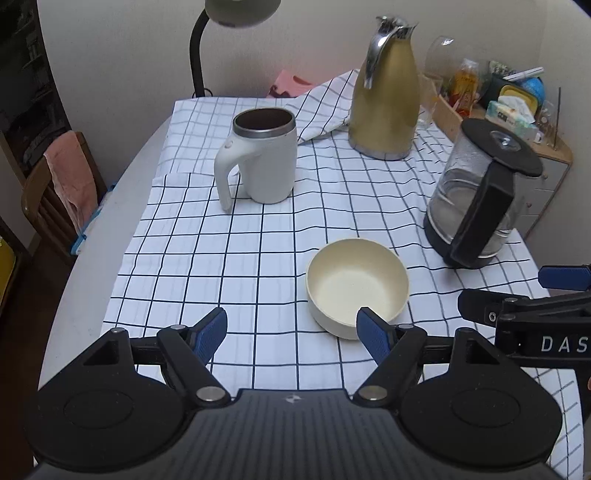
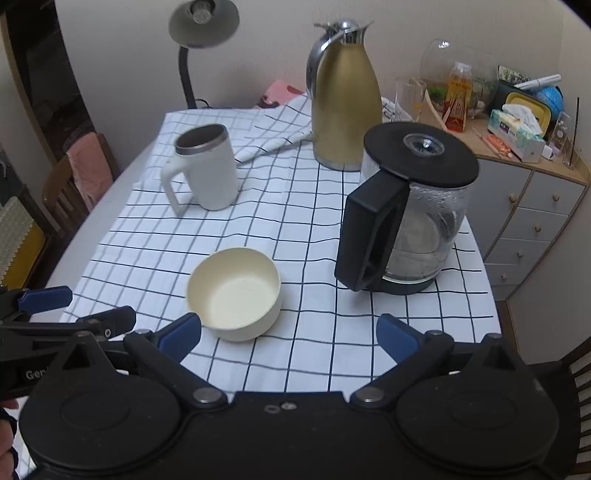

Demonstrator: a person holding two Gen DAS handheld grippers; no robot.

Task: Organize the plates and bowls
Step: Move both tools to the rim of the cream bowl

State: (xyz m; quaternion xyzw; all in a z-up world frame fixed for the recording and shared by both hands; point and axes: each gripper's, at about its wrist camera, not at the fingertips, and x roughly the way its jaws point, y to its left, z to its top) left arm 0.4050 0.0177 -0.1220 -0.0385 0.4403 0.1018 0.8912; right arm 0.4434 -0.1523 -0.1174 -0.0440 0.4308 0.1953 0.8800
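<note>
Both grippers fill the bottom of my views, left gripper [image 1: 291,334] and right gripper [image 2: 290,336] spread wide, nothing between the pads. Behind, upper centre, gold thermos jug [image 1: 384,99]; right, glass kettle [image 1: 476,203]; then white mug [image 1: 264,158]; cream bowl [image 1: 356,286] sits lower centre on the checked cloth [image 1: 207,258].

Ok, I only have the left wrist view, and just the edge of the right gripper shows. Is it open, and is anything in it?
Observer: The right gripper is open with nothing between its fingers; the cream bowl lies just ahead of it.
Operator: Anything off to the right that I can't see?
Observer: A dark wooden chair stands by the near right corner of the table.
Operator: The desk lamp is cut off at the top for me.
Observer: Its shade tilts down toward the table, and the bulb shows inside.
</note>
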